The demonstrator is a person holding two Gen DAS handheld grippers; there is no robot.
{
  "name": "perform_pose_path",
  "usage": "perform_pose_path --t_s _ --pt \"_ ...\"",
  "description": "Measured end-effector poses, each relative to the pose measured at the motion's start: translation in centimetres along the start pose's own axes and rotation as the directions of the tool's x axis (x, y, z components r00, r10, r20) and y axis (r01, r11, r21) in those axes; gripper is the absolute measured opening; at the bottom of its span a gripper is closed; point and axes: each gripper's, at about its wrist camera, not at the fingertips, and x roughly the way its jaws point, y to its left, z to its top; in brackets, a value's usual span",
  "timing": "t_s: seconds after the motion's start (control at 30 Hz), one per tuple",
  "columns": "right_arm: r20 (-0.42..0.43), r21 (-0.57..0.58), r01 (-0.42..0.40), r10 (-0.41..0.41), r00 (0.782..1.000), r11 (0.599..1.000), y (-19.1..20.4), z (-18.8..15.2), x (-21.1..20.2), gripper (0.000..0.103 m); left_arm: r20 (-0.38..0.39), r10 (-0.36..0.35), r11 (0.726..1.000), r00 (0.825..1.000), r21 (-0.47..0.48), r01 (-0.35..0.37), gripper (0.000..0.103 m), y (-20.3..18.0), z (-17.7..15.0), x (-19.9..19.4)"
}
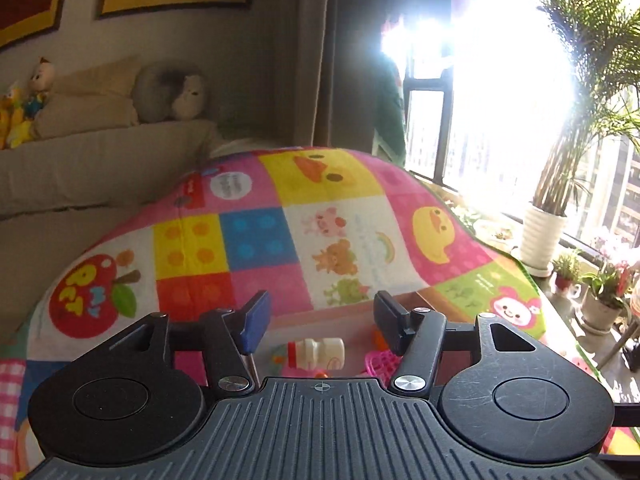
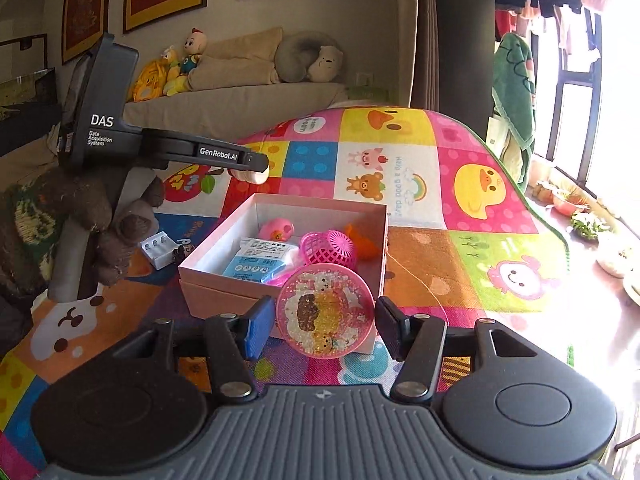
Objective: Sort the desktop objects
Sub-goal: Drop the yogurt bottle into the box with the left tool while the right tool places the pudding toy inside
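The open box [image 2: 280,248] sits on the bright play mat [image 2: 460,240], and everything gathers around it. Inside it lie a blue-and-white packet [image 2: 260,260], a pink toy duck [image 2: 277,229], a pink mesh basket [image 2: 328,249] and something orange [image 2: 362,242] against the far wall. At the box's near corner, the right gripper [image 2: 324,322] has a round pink glitter disc [image 2: 326,312] between its jaws; the disc fills the gap almost pad to pad, though I cannot tell whether the pads actually press it. To the left of the box and higher up, the left gripper [image 2: 256,168] reaches in from a gloved hand [image 2: 80,232], with a pale rounded thing under its tip. Seen from that gripper's own camera, its jaws stand apart with nothing between them, and below them a small white bottle [image 1: 318,352] lies on its side in the box. Left of the box, a small white piece [image 2: 160,248] rests on the mat. Beyond the box, a sofa [image 2: 240,100] holds soft toys.
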Motion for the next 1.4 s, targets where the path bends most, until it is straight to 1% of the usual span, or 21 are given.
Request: perform_pose_path --t_s 0.03,0.07,0.13,0.2,0.3,0.37,0.43,0.47,0.5,0.53,0.6,0.7,0.87,0.9,0.93,1.0,1.03,1.13,1.23,1.3,1.4 --pt "-0.006 -0.001 -0.005 0.005 1.000 1.000 -0.1 0.0 0.1 0.039 0.002 0.004 1.000 1.000 -0.002 -0.004 0.074 0.3 -0.7 -0.5" --pt "-0.009 0.004 -0.007 0.007 1.000 1.000 -0.2 0.0 0.2 0.039 -0.003 0.012 1.000 1.000 -0.002 -0.012 0.078 0.7 -1.9 -1.4" --pt "-0.022 0.010 -0.007 0.007 1.000 1.000 -0.4 0.0 0.8 0.039 -0.040 0.017 1.000 0.999 -0.007 -0.017 0.079 1.4 -4.4 -2.8" --pt "-0.039 0.013 -0.009 0.010 0.999 1.000 -0.4 0.0 1.3 0.039 -0.096 0.016 1.000 0.995 -0.022 -0.018 0.081 2.1 -7.0 -4.2" --pt "-0.052 -0.003 -0.014 0.014 0.999 1.000 -0.1 -0.3 1.6 0.039 -0.187 0.028 0.999 0.982 -0.024 -0.033 0.087 2.7 -10.4 -6.0" --pt "-0.072 -0.015 -0.005 0.004 0.997 1.000 0.1 -0.9 1.9 0.045 -0.220 0.046 0.999 0.975 -0.018 -0.051 0.093 2.8 -12.1 -7.1" --pt "-0.098 -0.037 0.014 -0.018 0.995 0.999 0.5 -1.8 2.3 0.062 -0.235 0.049 0.998 0.971 -0.018 -0.055 0.095 2.8 -13.3 -8.3" --pt "-0.116 -0.051 0.024 -0.030 0.993 0.998 0.8 -2.3 2.6 0.067 -0.237 0.046 0.999 0.970 -0.016 -0.052 0.095 2.6 -13.7 -8.8" --pt "-0.133 -0.063 0.031 -0.039 0.990 0.998 1.1 -2.8 2.9 0.075 -0.235 0.046 0.999 0.971 -0.012 -0.050 0.096 2.4 -14.1 -9.4" --pt "-0.152 -0.075 0.032 -0.043 0.987 0.997 1.3 -3.3 3.2 0.079 -0.234 0.046 0.999 0.971 -0.007 -0.049 0.096 2.3 -14.3 -9.9" --pt "-0.183 -0.097 0.027 -0.045 0.982 0.995 1.9 -4.2 3.7 0.081 -0.241 0.042 0.999 0.970 -0.001 -0.044 0.097 2.0 -14.7 -10.4" --pt "-0.219 -0.105 0.038 -0.061 0.974 0.994 2.2 -5.4 4.8 0.081 -0.268 0.028 0.999 0.963 -0.015 -0.033 0.098 1.9 -15.1 -10.4" --pt "-0.248 -0.007 0.070 -0.070 0.966 0.997 1.1 -5.3 6.4 0.081 -0.277 0.011 1.000 0.961 -0.008 -0.014 0.099 1.1 -15.6 -10.6" --pt "-0.252 0.005 0.070 -0.066 0.965 0.998 0.9 -5.1 6.6 0.074 -0.275 0.011 1.000 0.961 -0.006 -0.013 0.099 1.0 -15.6 -10.6" --pt "-0.267 0.010 0.059 -0.054 0.962 0.998 0.8 -4.8 6.8 0.058 -0.272 0.013 1.000 0.962 -0.005 -0.015 0.099 1.0 -15.6 -10.7" --pt "-0.290 0.012 0.044 -0.038 0.956 0.999 0.7 -4.4 6.8 0.053 -0.263 0.019 1.000 0.965 -0.008 -0.022 0.100 1.1 -15.5 -10.9" --pt "-0.293 0.007 0.036 -0.032 0.956 0.999 0.8 -4.1 6.6 0.053 -0.257 0.024 1.000 0.966 -0.011 -0.028 0.100 1.4 -15.4 -10.9" --pt "-0.245 -0.024 0.022 -0.027 0.969 0.999 1.1 -2.8 4.8 0.053 -0.240 0.050 0.998 0.970 -0.027 -0.058 0.100 2.3 -15.1 -11.0" --pt "-0.164 -0.035 0.014 -0.020 0.986 0.999 1.1 0.2 3.7 0.053 -0.230 0.082 0.994 0.970 -0.057 -0.097 0.100 3.5 -14.9 -10.8" --pt "-0.119 -0.040 0.019 -0.023 0.993 0.999 1.1 2.3 4.0 0.053 -0.230 0.098 0.990 0.968 -0.081 -0.119 0.100 4.3 -14.9 -10.7" --pt "-0.082 -0.017 0.021 -0.022 0.996 1.000 0.7 6.2 6.4 0.052 -0.229 0.110 0.986 0.967 -0.096 -0.135 0.100 5.1 -14.9 -10.8"
